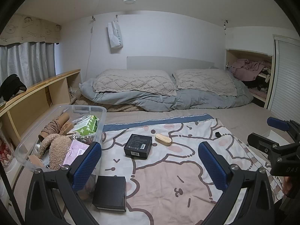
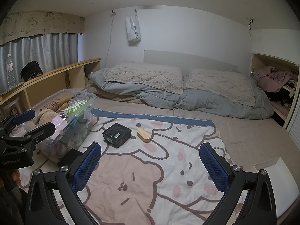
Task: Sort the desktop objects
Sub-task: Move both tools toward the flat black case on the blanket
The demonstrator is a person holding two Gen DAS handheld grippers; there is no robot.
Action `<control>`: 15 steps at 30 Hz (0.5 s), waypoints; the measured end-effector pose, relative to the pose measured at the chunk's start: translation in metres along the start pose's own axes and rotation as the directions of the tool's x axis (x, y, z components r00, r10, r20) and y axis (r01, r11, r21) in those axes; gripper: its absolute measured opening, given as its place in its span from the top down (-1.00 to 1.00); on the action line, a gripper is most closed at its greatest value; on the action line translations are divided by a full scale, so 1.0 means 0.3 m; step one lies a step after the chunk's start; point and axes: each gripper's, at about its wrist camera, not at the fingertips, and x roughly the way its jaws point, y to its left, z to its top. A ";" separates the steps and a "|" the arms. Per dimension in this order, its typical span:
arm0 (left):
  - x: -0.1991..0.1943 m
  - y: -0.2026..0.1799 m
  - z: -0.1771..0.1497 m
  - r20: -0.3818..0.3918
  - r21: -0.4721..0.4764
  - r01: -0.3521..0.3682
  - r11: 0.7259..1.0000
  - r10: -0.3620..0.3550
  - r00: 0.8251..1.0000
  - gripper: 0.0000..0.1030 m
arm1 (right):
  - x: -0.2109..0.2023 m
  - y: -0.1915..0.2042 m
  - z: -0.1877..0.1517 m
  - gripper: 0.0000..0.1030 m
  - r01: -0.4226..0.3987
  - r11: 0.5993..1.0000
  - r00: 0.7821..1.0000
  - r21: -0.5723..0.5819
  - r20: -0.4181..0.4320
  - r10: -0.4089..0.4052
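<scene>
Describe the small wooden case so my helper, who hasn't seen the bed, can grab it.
On the cartoon-print blanket, right of the clear storage bin, sits a black box. The wooden case lies just right of it: pale, oval, the only wooden piece there.

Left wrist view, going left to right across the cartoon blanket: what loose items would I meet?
Plain black box → black labelled box → wooden oval case → small black object.

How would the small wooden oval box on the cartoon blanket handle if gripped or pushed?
The wooden oval box looks rigid, so it likely won't deform. Its rounded ends may slip between pads. Lying flat on the soft blanket, it should slide rather than roll.
</scene>
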 end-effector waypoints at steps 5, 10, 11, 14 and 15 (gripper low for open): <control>-0.001 -0.002 0.001 -0.001 -0.001 -0.002 1.000 0.002 1.000 -1.00 | 0.009 0.013 -0.004 -1.00 0.000 1.000 1.000 -0.001 -0.001 0.000; -0.001 0.003 -0.006 -0.001 -0.002 -0.001 1.000 0.001 1.000 -1.00 | 0.010 0.011 -0.003 -1.00 -0.001 1.000 1.000 -0.002 -0.001 0.001; -0.003 0.003 -0.006 -0.001 -0.002 -0.002 1.000 0.002 1.000 -1.00 | 0.010 0.010 -0.002 -1.00 -0.001 1.000 1.000 -0.002 -0.001 0.001; -0.002 0.004 -0.005 -0.001 -0.001 -0.001 1.000 0.001 1.000 -1.00 | 0.013 0.005 -0.004 -1.00 -0.001 1.000 1.000 -0.003 -0.002 0.001; -0.003 0.003 -0.005 -0.001 -0.001 -0.001 1.000 0.001 1.000 -1.00 | 0.014 0.002 -0.004 -1.00 -0.001 1.000 1.000 -0.004 -0.002 0.001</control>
